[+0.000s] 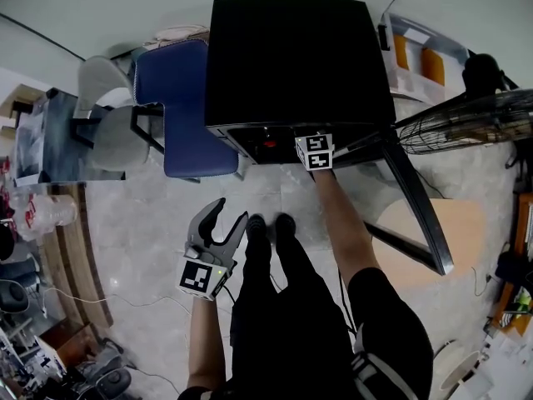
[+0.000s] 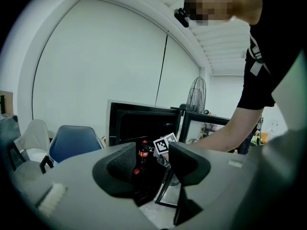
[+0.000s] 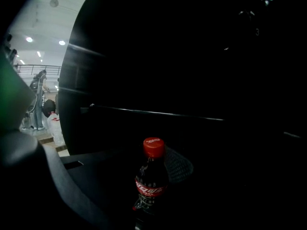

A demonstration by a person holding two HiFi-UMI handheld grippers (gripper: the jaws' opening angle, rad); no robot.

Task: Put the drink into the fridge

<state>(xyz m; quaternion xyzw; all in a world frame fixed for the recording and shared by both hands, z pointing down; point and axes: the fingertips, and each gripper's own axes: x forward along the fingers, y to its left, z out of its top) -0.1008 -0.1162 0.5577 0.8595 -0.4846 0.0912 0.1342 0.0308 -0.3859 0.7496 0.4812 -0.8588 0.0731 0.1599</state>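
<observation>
Nearest the person, the left gripper [image 1: 231, 213] hangs low over the floor with its fingers well apart and nothing between them. It has no part in the work and poses little risk, unless it swings into the fridge door [image 1: 412, 202].

Further out, the right gripper [image 3: 152, 166] reaches into the open front of the black fridge [image 1: 291, 57]. The drink [image 3: 151, 186], a dark cola bottle with a red cap, stands upright between its fingers inside the dark compartment. The ribbed pad of the right-hand one of the fingers [image 3: 180, 166] lies against the bottle's shoulder. The left-hand one is lost in shadow, but I judge them closed on the bottle.

The base of the bottle is out of sight, so I cannot tell whether it rests on a shelf. That is the main hazard: if the fingers open before the base is seated flat, the bottle may drop, tip or roll out towards the person's feet.

Just above and beyond the cap runs a shelf rail [image 3: 158, 112]. Lifting while pushing in could catch the cap on it and twist the bottle in the grip.

Further in, other red-capped bottles [image 2: 142, 153] stand in the fridge. A careless push or a wide opening of the fingers could knock them over.

On the right, the door stands open beside the reaching arm. A bump could swing it onto the arm as it draws back.
</observation>
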